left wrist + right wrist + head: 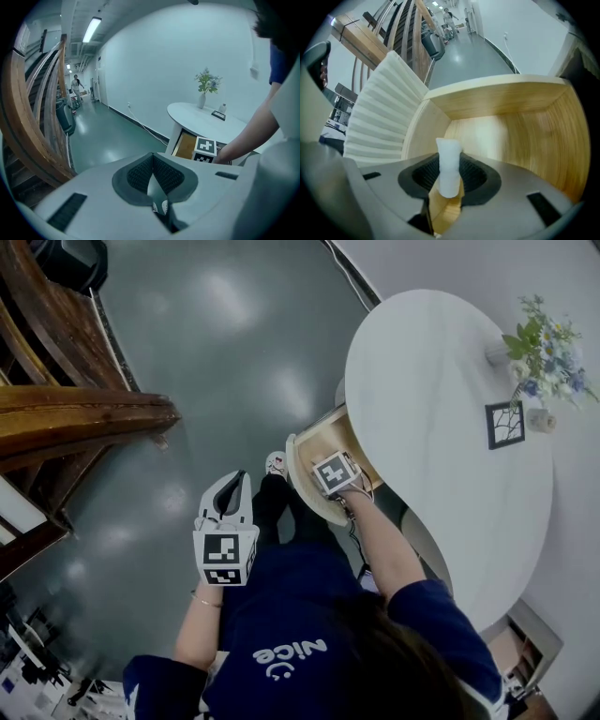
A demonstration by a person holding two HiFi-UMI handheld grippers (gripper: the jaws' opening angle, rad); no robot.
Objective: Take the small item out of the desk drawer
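Observation:
My right gripper (449, 174) is down inside the open wooden drawer (515, 126) of the white desk (441, 427). Its jaws are shut on a small white cylindrical item (449, 161), which stands upright between the pads and sticks out past them. In the head view only its marker cube (336, 472) shows, above the drawer's rim (302, 474). My left gripper (236, 479) hangs over the floor to the left of the drawer, shut with nothing in it; its pads (140, 176) meet in the left gripper view.
On the desk top stand a vase of flowers (539, 343), a small dark-framed card (504, 424) and a small jar (541, 419). A wooden staircase (66, 418) rises at the left. The drawer's ribbed white front (379, 122) is beside my right gripper.

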